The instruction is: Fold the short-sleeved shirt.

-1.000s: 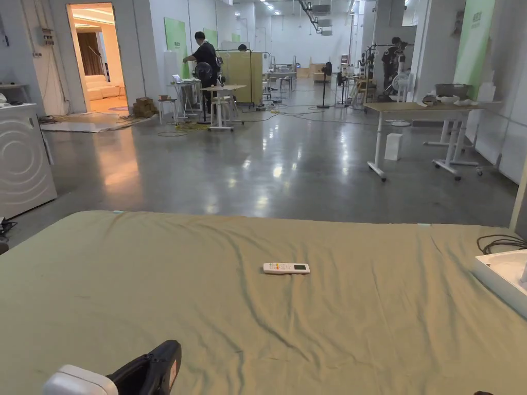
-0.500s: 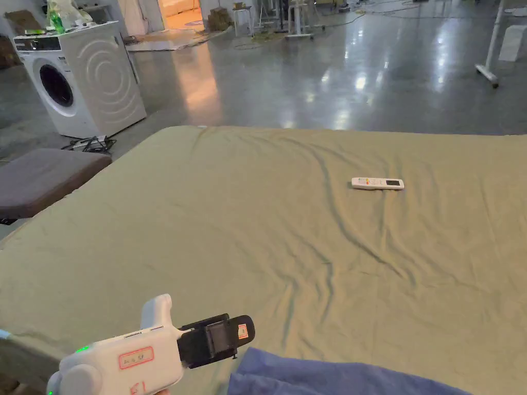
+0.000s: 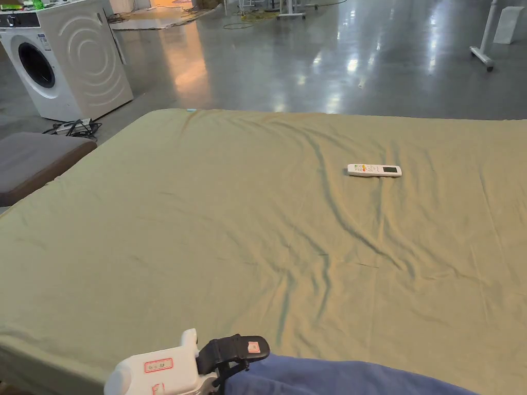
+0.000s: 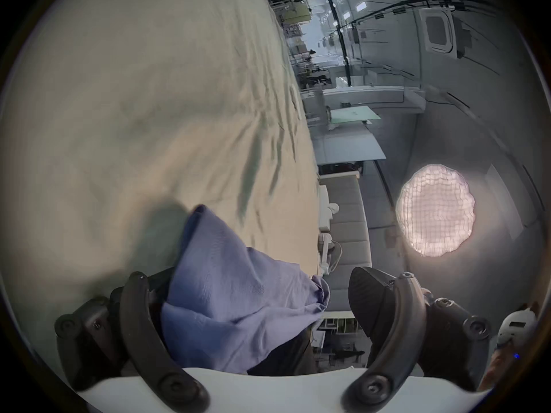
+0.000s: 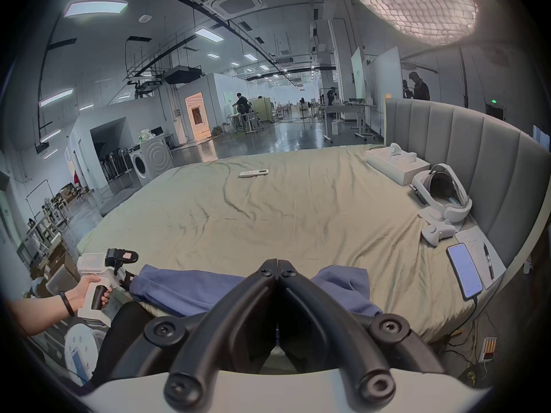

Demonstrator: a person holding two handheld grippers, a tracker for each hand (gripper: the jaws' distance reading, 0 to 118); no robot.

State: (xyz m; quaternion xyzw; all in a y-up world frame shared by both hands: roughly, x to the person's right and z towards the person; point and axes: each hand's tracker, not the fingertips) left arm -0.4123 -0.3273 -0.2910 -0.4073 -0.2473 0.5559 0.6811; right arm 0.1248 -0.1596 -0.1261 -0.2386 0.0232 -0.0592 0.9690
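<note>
Bedding first: olive-green sheet over a wide bed in an open workshop hall, serving as the folding surface.

Left gripper: fingers spread wide; blue short-sleeved shirt bunched against one finger, the other well apart from it; not clamped; judged poised to take a corner or just beside one.

Right gripper: fingers pressed together at the tips; the shirt lies directly behind them; whether cloth is caught between them cannot be told.

Shirt: crumpled along the near edge of the bed, between the two grippers; no fold made yet; probably brought there so it can be drawn out flat toward the middle.

Remote control: white, lying flat, well apart from the shirt on the far half of the sheet; likely outside the folding area.

Headset, phone: set aside by the grey headboard.

Washing machine: on the floor beyond the bed's far left corner.
</note>
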